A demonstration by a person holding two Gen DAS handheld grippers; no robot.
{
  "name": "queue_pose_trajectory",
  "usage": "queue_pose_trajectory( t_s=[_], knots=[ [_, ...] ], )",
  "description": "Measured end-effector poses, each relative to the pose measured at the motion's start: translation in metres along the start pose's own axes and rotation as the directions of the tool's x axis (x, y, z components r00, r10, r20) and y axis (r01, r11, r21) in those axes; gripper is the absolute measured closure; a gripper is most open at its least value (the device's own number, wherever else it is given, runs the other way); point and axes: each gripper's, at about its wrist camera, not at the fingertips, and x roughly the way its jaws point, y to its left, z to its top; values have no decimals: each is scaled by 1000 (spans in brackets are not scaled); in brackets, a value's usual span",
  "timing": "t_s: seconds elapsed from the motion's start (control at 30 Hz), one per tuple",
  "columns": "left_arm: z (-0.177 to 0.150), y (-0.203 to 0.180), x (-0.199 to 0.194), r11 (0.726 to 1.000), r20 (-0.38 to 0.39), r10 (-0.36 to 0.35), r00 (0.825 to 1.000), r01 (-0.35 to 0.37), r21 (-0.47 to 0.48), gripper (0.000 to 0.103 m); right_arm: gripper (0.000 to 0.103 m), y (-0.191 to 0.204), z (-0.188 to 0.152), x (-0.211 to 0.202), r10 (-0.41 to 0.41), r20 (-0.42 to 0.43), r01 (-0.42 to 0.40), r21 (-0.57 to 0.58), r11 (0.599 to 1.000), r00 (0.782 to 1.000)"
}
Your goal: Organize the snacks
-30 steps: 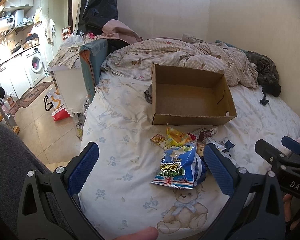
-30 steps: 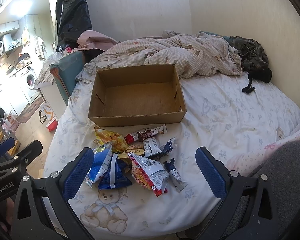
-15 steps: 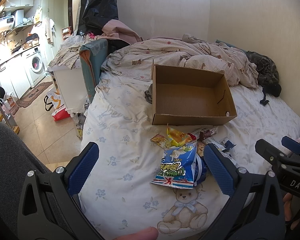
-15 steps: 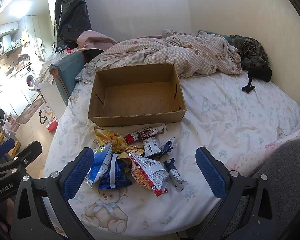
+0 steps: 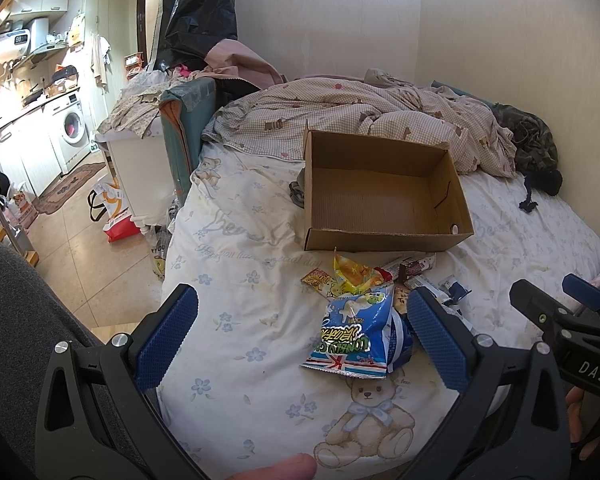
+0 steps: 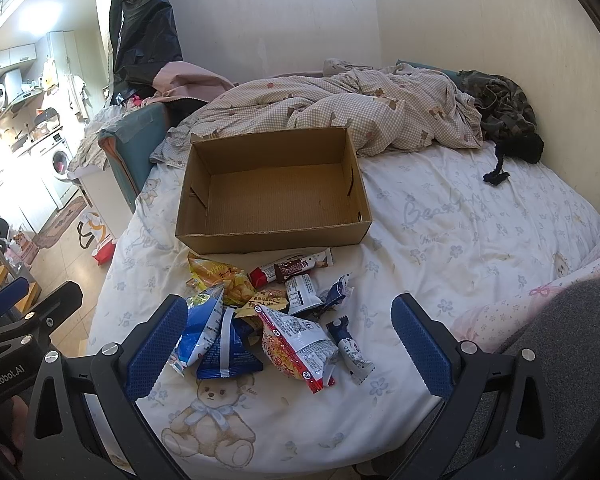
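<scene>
An empty open cardboard box [image 5: 384, 196] [image 6: 276, 196] sits on the bed. In front of it lies a pile of snack packets: a blue bag [image 5: 354, 334] [image 6: 202, 328], a yellow bag [image 5: 352, 274] [image 6: 220, 276], a red-and-white bag [image 6: 296, 346], a chocolate bar [image 6: 292, 268] and several small packets. My left gripper [image 5: 300, 334] is open and empty, held above the near bed edge left of the pile. My right gripper [image 6: 286, 346] is open and empty above the pile.
A crumpled checked duvet [image 6: 340, 116] and dark clothes [image 6: 504, 116] lie behind the box. The bed's left edge drops to a tiled floor [image 5: 68, 248] with a white cabinet [image 5: 140, 176] and bags. A wall runs along the right.
</scene>
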Motion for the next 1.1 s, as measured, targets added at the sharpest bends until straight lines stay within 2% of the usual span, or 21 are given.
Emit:
queue_pose_trajectory(
  t_s=[0.57, 0.67, 0.73, 0.83, 0.93, 1.0, 1.1],
  knots=[
    [2, 4, 0, 1000, -10, -11, 1000, 11, -8, 0, 0, 0, -4, 4, 2, -5, -2, 7, 1000, 1000],
    [10, 7, 2, 1000, -35, -10, 999, 9, -12, 0, 0, -10, 5, 7, 32, -36, -31, 42, 999, 999],
    [16, 10, 5, 1000, -52, 20, 998, -21, -11, 0, 0, -18, 14, 10, 61, -61, -56, 78, 995, 996],
    [27, 23, 17, 998, -123, 29, 992, -36, -52, 0, 0, -36, 31, 15, 93, -105, -79, 129, 988, 990],
    [34, 36, 40, 995, -243, 18, 970, -41, -91, 0, 0, -50, 45, 30, 148, -203, -113, 176, 978, 968],
    [31, 37, 64, 995, -341, -20, 940, -14, -96, 0, 0, -56, 48, 41, 168, -251, -121, 192, 974, 953],
    [19, 29, 96, 993, -461, -78, 884, 29, -112, 0, 0, -62, 44, 56, 178, -298, -118, 210, 971, 938]
  ],
)
